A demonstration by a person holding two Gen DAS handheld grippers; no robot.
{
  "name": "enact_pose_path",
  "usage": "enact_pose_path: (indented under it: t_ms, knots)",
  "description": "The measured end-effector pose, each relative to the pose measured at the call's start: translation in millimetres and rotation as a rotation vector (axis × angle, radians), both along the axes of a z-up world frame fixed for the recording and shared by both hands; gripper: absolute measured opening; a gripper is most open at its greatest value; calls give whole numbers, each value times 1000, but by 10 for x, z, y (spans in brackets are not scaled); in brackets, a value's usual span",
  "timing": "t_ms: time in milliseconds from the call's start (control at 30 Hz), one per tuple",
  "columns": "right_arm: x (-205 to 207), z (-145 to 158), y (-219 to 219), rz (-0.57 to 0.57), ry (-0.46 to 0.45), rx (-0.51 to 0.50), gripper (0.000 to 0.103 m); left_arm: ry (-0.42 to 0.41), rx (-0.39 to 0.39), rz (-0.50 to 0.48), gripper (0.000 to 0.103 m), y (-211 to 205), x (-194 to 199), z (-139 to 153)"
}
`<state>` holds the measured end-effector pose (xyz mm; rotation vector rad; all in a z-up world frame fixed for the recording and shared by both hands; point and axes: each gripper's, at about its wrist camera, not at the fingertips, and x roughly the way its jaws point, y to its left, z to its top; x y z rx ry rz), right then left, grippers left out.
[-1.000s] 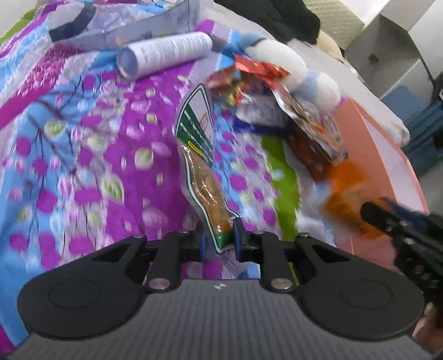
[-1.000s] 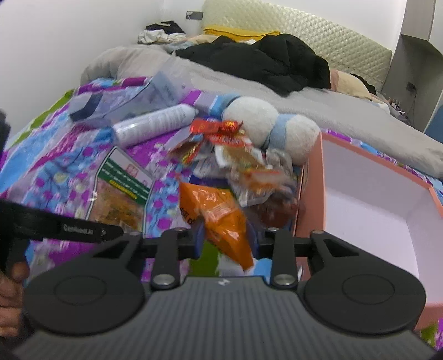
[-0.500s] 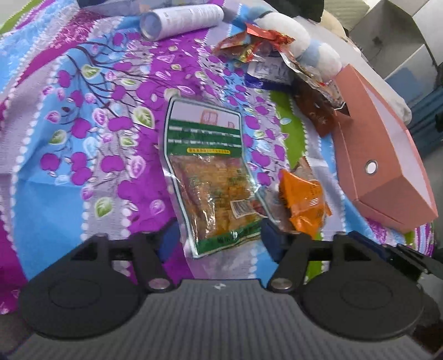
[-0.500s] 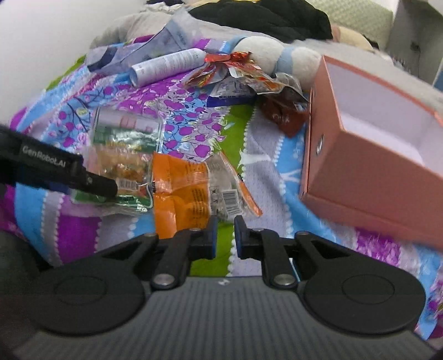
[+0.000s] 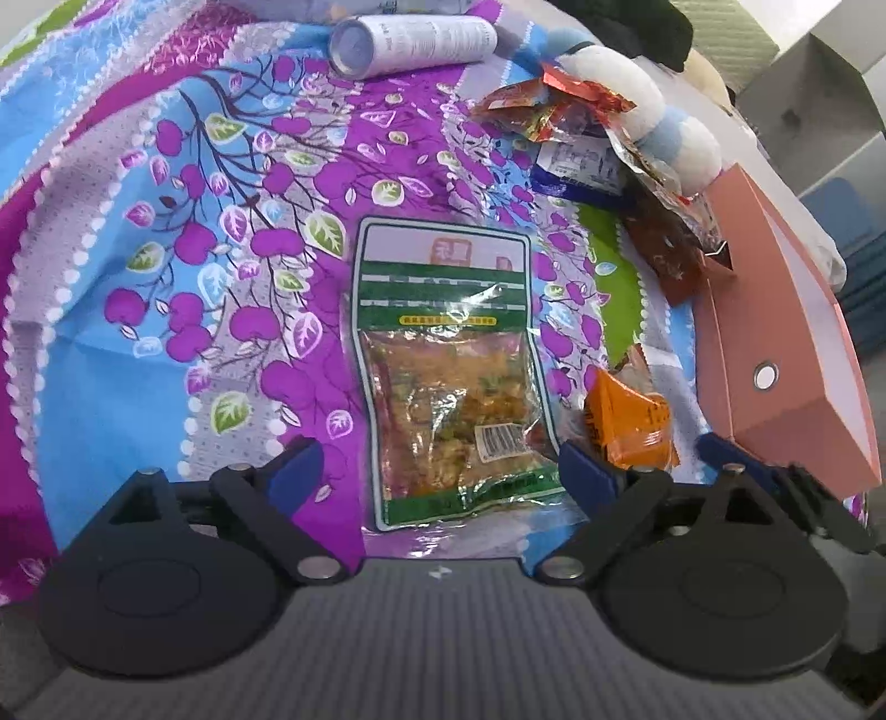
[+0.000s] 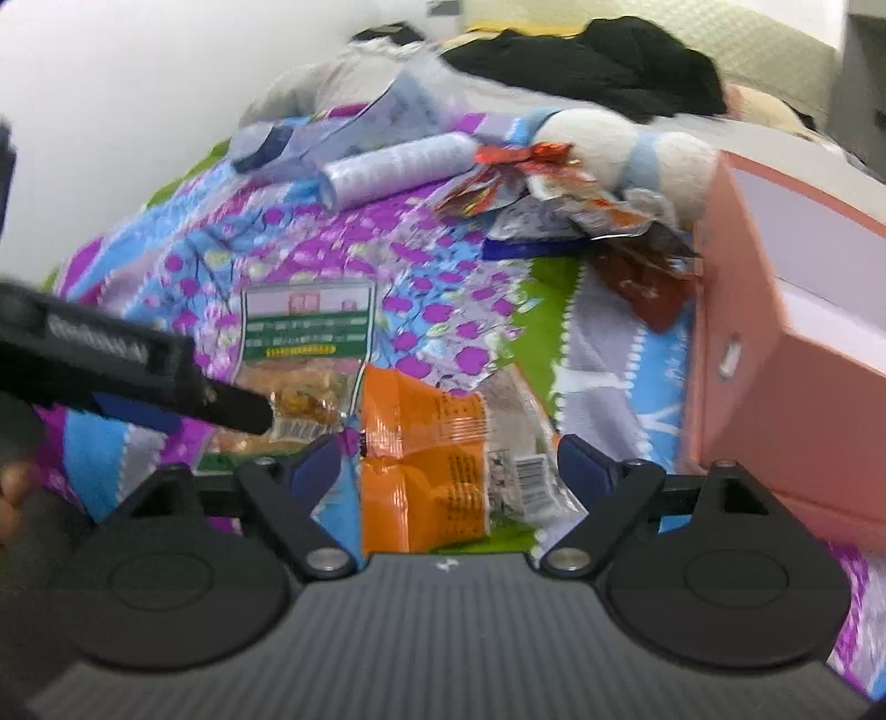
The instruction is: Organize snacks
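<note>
Two grippers angle steeply down over a bed, side by side. The left gripper [image 5: 440, 471] hangs over a green-labelled snack bag [image 5: 454, 376], and the right gripper [image 6: 448, 459] over an orange snack packet [image 6: 426, 459]; a bit of the person's hand [image 6: 14, 493] shows at the left edge of the right wrist view. A purple and blue floral bedspread [image 5: 166, 249] covers the bed, with a white wall behind it. A pink box [image 6: 786, 354] stands open to the right, a pile of crumpled wrappers [image 5: 581, 127] lies beside a white and blue plush toy [image 5: 653, 111], and a white tube [image 5: 415, 41] rests further back. Both grippers' jaws are opening and stand wide apart. The green-labelled bag lies flat on the bedspread between the left fingers [image 5: 587, 476], untouched by them. The orange packet lies just to its right, between the right gripper's fingers, and they do not press it.
</note>
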<state>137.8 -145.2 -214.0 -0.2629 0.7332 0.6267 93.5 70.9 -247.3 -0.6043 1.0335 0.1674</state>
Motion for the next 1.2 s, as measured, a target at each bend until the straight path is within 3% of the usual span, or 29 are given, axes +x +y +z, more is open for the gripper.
enact_pose_path:
  t_ms: [100, 233, 300, 433, 767, 1100, 1133, 1167, 1200]
  knots:
    - [79, -137, 67, 17, 14, -37, 86, 12, -11, 5, 97, -30, 46, -24]
    - [134, -256, 65, -10, 37, -55, 72, 27, 3, -2, 98, -81, 115, -53]
    - [107, -225, 52, -15, 19, -59, 57, 26, 18, -12, 98, -118, 150, -51]
    - [75, -145, -47, -35, 18, -60, 46, 33, 71, -26, 98, -197, 243, -60]
    - [-7, -106, -257, -95, 30, -72, 43, 82, 248, -120, 98, -497, 449, -188]
    - [-8, -46, -230, -112, 40, -59, 42, 30, 312, -163, 65, -554, 317, -80]
    - [-15, -32, -230, -112, 41, -57, 42, 21, 307, -158, 57, -541, 296, -47]
    - [-26, -15, -230, -113, 43, -52, 42, 19, 310, -151, 38, -532, 277, -15]
    - [-38, 5, -232, -115, 44, -46, 41, 15, 296, -148, 30, -506, 262, 10]
